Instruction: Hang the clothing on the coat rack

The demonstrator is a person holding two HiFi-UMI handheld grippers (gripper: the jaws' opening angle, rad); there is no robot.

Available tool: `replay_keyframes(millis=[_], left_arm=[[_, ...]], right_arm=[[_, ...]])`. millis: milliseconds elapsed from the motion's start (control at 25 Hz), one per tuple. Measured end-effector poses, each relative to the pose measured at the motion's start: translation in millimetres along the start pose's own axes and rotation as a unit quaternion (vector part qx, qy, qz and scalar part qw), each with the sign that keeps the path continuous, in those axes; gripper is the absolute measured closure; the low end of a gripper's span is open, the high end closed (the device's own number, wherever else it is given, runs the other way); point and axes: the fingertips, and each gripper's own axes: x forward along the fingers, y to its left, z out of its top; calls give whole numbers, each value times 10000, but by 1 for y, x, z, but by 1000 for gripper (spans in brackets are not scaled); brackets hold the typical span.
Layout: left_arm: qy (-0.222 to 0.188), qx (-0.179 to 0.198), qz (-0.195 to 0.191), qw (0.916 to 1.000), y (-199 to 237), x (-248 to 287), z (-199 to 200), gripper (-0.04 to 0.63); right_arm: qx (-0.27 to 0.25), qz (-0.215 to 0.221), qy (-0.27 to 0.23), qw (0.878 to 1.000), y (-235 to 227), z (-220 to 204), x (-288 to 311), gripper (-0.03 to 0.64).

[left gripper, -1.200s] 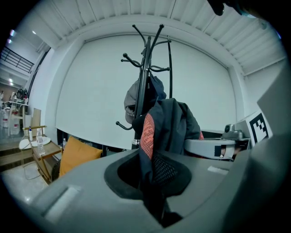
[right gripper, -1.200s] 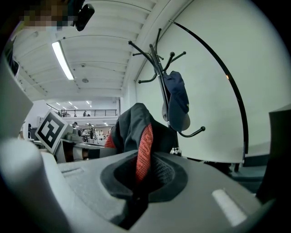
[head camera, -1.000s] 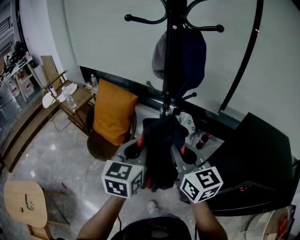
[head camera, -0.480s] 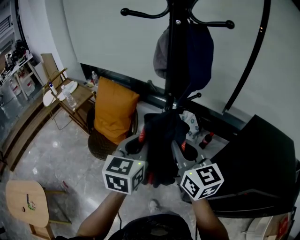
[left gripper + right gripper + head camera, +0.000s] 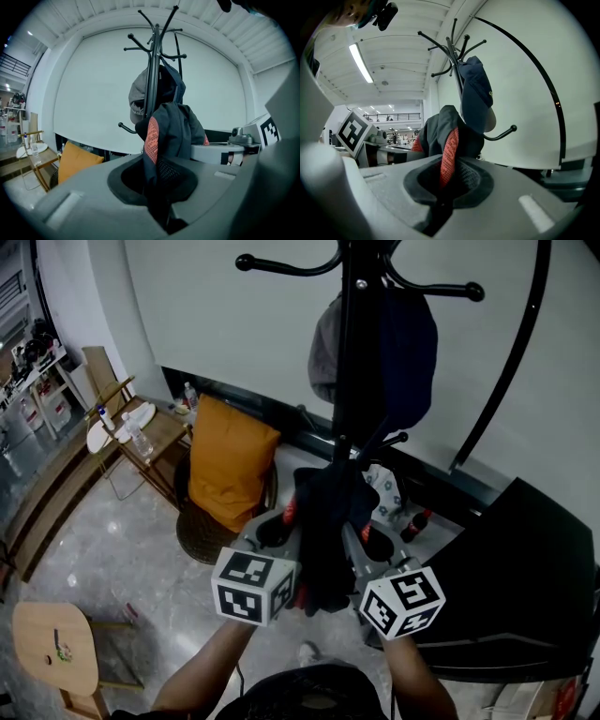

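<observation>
Both tools are clamped on one dark garment (image 5: 323,531) with orange-red patches: left gripper (image 5: 284,521) is closed on its left side and right gripper (image 5: 364,538) on its right, so the bundle rides between them right against the coat rack (image 5: 349,362) pole, below the top hooks. The two-sided hold probably keeps a fold spread to slip over a peg. The short lower hook (image 5: 394,439) just above the garment looks free; two caps (image 5: 323,348) hang higher up

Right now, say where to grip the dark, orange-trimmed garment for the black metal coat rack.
Grip the garment high, from both sides, as the left gripper and right gripper do: the hump between them could drop over a hook.
</observation>
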Motion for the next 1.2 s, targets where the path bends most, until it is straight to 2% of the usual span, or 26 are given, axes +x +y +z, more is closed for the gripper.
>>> replay_keyframes(millis=[1200], left_arm=[[118,-156,-45,9998,19,55,-8,561]], right_arm=[[133,201,273,9993,-23,-22,46,591]])
